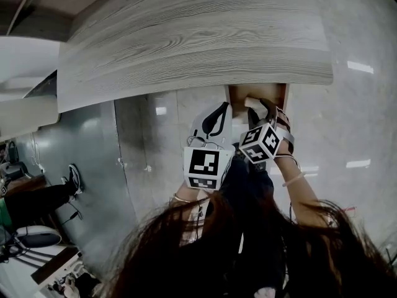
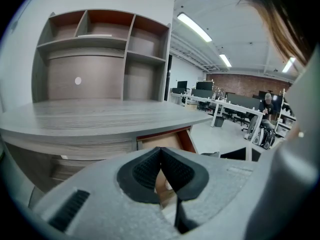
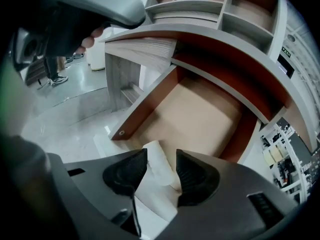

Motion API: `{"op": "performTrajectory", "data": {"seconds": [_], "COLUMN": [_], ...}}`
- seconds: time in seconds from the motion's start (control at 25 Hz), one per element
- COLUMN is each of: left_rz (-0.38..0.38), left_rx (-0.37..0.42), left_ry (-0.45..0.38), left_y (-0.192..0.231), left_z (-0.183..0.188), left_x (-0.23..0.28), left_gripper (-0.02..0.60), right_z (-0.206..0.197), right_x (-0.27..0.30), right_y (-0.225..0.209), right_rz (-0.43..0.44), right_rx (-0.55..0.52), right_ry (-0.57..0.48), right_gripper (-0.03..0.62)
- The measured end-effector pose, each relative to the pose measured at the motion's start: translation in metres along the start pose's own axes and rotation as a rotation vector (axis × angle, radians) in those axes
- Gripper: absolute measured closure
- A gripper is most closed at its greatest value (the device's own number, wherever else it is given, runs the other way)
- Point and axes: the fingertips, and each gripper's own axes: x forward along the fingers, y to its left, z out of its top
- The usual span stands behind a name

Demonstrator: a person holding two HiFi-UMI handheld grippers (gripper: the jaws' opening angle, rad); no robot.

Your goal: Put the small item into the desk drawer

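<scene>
Small item [image 3: 161, 166] — between parted right gripper [image 3: 161, 155] jaws, at drawer [image 3: 200, 109]

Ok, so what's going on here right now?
A person is working at the desk with a gripper in each hand. The drawer stands open. The right gripper is at the drawer's front end with its jaws apart, and the small white item sits between them, apparently not pinched. The left gripper is shut and empty, close beside the right one.

Tool [image 2: 160, 153], jaws together, facing drawer [image 2: 167, 139]
</scene>
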Motion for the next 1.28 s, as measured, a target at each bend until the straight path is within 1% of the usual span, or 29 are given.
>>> {"op": "performTrajectory", "data": {"seconds": [0.16, 0.52, 0.72, 0.88, 1.04, 1.28], "left_rz": [0.011, 0.036, 0.048, 0.066, 0.092, 0.119], "left_rx": [0.014, 0.028, 0.035, 0.038, 0.040, 0.033], "left_ry": [-0.014, -0.016, -0.018, -0.027, -0.039, -0.052], "left_y": [-0.004, -0.013, -0.027, -0.034, -0.037, -0.048], "left_z": [0.008, 0.030, 0.040, 0.053, 0.066, 0.087], "left_x": [-0.008, -0.030, -0.046, -0.056, -0.066, -0.080], "left_gripper": [0.566, 0.566, 0.566, 0.566, 0.566, 0.566], "right_z": [0.009, 0.023, 0.026, 0.031, 0.039, 0.049], "right_x": [-0.015, -0.061, -0.087, -0.108, -0.128, -0.160], "right_y": [-0.007, -0.018, -0.019, -0.024, -0.030, -0.044], "right_rz": [-0.012, -0.021, -0.001, -0.004, -0.004, -0.021], "right_rx": [0.037, 0.084, 0.138, 0.142, 0.194, 0.219], "right_ry": [-0.040, -0.083, -0.109, -0.132, -0.165, -0.210], "right_gripper": [0.427, 0.459, 0.473, 0.491, 0.497, 0.520]}}
